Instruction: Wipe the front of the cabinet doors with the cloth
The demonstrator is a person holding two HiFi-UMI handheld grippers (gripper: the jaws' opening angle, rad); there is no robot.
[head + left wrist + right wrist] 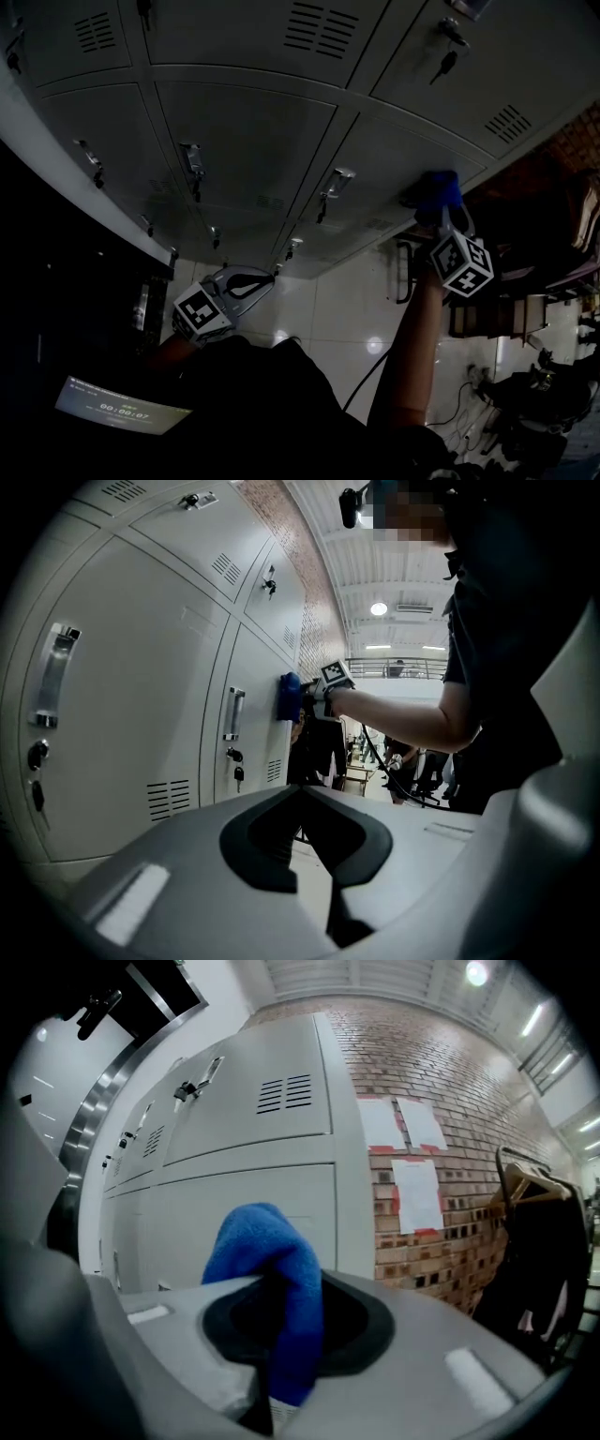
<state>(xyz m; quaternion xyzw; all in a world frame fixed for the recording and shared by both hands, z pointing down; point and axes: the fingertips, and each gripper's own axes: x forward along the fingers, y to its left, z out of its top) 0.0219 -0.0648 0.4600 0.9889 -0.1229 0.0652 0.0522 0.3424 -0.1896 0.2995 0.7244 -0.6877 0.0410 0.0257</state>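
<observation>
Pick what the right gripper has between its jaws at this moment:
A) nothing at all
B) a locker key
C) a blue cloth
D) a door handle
C: in the right gripper view the right gripper is shut on the blue cloth, which bulges out between its jaws, and the left gripper view shows that cloth held against a cabinet door.

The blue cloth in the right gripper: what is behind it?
Behind the blue cloth is a grey cabinet door, and the cloth touches it. The patch of door under the cloth is covered, so its surface there cannot be seen.
</observation>
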